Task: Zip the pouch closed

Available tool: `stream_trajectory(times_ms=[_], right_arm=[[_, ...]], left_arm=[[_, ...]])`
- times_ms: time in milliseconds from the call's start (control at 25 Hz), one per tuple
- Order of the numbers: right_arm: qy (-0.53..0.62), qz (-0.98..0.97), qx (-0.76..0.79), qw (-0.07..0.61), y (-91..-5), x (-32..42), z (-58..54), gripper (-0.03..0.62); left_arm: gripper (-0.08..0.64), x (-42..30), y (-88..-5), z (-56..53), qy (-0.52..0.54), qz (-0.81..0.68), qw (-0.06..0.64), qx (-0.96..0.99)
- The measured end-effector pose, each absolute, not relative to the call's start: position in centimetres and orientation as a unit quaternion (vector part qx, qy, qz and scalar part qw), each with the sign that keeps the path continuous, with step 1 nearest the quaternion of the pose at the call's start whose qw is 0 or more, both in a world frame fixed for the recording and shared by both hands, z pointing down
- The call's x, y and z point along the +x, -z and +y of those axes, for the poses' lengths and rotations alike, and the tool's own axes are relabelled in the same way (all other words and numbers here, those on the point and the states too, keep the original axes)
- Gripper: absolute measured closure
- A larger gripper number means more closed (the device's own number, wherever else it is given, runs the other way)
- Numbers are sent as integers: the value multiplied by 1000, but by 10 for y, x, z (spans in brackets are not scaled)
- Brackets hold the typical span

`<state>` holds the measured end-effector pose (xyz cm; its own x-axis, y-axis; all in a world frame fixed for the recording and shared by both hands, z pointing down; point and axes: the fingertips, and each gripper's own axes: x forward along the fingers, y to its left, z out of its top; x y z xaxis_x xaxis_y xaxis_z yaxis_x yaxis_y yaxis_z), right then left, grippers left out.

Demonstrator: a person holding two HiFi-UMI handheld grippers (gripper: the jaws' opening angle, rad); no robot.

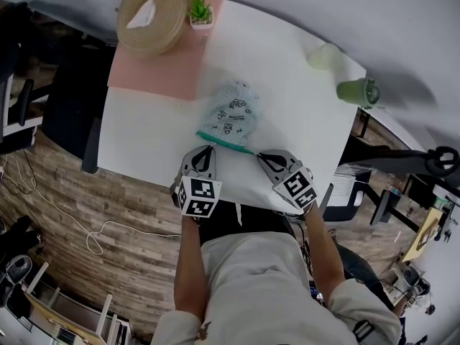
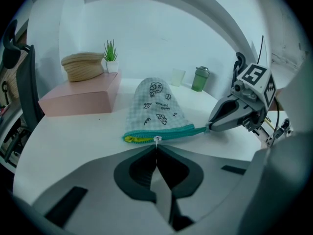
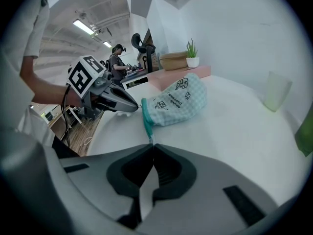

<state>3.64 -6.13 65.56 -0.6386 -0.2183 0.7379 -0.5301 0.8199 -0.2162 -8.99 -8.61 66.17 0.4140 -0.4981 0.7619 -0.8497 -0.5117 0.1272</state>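
From the head view, the checked pouch [image 1: 233, 110] lies flat just past the middle of the white table [image 1: 144, 139]. Its teal zipper [image 1: 226, 143] is turned toward the person at 6 o'clock, with the left gripper [image 1: 209, 148] and the right gripper [image 1: 261, 154] at either end of it. The table's near edge runs right under both tools, while bare top stretches off toward 9 o'clock. The pink block [image 1: 154, 70], woven basket [image 1: 152, 13] and potted plant [image 1: 200, 9] at 11 o'clock, and the cup [image 1: 325, 54] and green tumbler [image 1: 357, 90] at 2 o'clock, sit well apart. In the left gripper view the jaws are pinched together on the small white zipper pull [image 2: 157, 139]. Toward 3 o'clock of it the teeth look joined, and at 9 o'clock a short stretch shows yellow lining [image 2: 131, 139]. I judge the zip mostly done, with that last bit left. In the right gripper view the jaws are clamped on the zipper's teal tail [image 3: 147, 127], seemingly keeping the line straight.
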Motion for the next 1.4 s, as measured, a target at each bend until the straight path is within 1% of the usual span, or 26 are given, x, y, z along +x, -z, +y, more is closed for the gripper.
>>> stream_trajectory(times_ms=[800, 1080, 1320, 1400], right_arm=[[-217, -873, 231, 371, -657, 38, -66, 589], [-212, -868, 247, 375, -658, 37, -69, 588], [-190, -863, 264, 387, -660, 37, -69, 579], [-190, -862, 268, 387, -660, 36, -68, 562]], left_arm=[[561, -123, -663, -103, -345, -437, 255, 790], [561, -122, -666, -102, -344, -432, 252, 795], [560, -122, -668, -101, -340, -425, 248, 802], [560, -121, -668, -101, -339, -425, 245, 803]])
